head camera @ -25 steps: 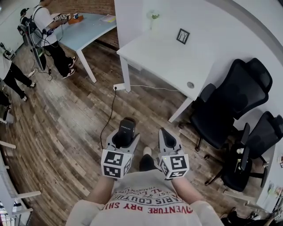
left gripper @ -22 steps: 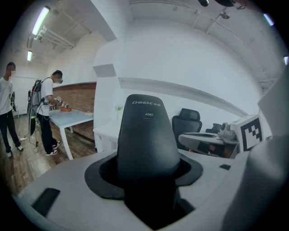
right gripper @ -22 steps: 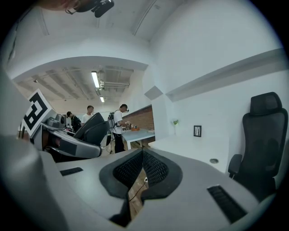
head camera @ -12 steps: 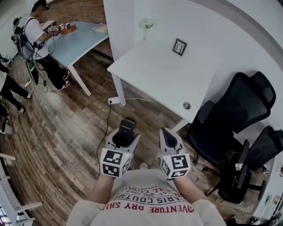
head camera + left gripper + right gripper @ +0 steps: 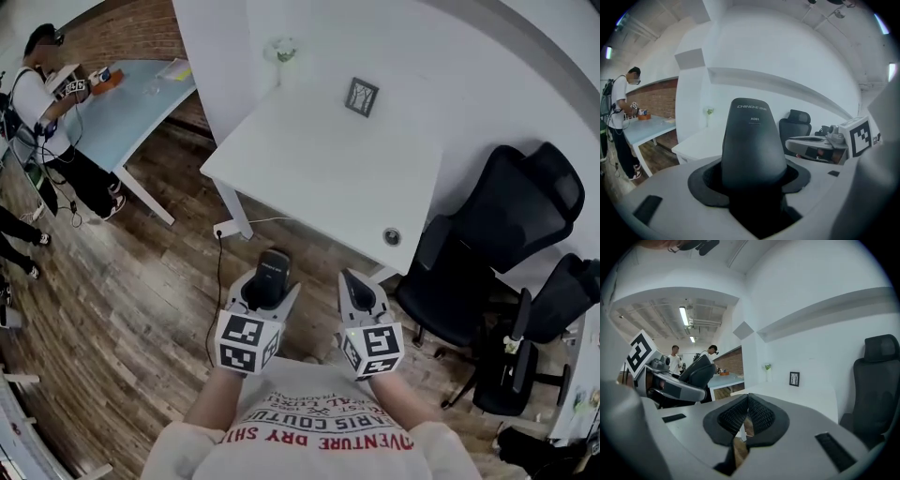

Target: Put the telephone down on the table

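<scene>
Telephone: a dark handset, the telephone (image 5: pixel 752 145), stands up out of the left gripper's pads, with pale lettering near its upper end.
Left gripper: the left gripper (image 5: pixel 267 292) pinches the handset, its jaws held well apart by the wide body between them.
Right gripper: the right gripper (image 5: pixel 746 416) carries nothing; its ribbed pads are pressed together at the tips, with only a sliver of floor showing beneath them.
Where the telephone is: in the air over the wooden floor (image 5: pixel 122 281), near the front edge of the white table (image 5: pixel 319 159) but not over it and not set down.
Grippers together: side by side in front of the person's chest, both pointing toward the table.
On the table: a small framed picture (image 5: pixel 362 96) and a slim vase with a green sprig (image 5: pixel 281 49) at the far side, by the wall.
Beside the table: black office chairs (image 5: pixel 506 216) at the right.
Background: another person (image 5: pixel 52 103) stands at a pale blue table (image 5: pixel 122 89) at the far left.
</scene>
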### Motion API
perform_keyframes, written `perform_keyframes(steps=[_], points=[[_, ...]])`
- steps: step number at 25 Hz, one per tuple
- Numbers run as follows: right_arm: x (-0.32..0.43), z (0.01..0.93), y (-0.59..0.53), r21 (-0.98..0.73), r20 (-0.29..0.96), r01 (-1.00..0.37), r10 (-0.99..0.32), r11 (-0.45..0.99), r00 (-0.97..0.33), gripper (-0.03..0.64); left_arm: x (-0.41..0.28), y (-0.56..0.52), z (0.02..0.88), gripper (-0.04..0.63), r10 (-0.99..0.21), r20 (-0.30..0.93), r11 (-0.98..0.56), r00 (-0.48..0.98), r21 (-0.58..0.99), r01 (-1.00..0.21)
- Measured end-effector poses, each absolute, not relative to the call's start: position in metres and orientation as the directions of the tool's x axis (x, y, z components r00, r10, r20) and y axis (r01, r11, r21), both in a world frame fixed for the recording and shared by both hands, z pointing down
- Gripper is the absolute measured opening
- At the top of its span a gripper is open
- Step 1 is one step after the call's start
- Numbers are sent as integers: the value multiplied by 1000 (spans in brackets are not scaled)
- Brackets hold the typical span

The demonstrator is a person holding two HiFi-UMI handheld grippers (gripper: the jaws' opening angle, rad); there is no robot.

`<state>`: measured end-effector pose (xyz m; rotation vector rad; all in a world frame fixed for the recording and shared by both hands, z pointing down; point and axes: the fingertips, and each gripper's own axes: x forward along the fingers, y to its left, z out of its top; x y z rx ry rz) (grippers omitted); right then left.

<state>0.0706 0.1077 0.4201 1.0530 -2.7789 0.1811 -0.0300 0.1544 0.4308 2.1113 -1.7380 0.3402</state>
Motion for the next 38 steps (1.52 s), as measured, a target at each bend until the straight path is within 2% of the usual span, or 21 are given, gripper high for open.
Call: perform_keyframes(steps=[11,20,30,38], points=[[4,421,25,-71,231,-831,-801,552,-552,25,-111,36,427,284,-807,424,-385,411,151,-911],[-53,426,-33,-56,251,-907,-873,417,-417,25,-165,-35,437,285,-716,441,-528,541,164,-833],[-62,438,-87,-59,295,-938,-892,340,-342,25,-175,-90,458,285,-650,465,-570,601,225,-790],[-34,442,-148,-63,295,-929,-882,366,-368,25,-152,-144,463,285,-659,489,-546,572,212,-810]])
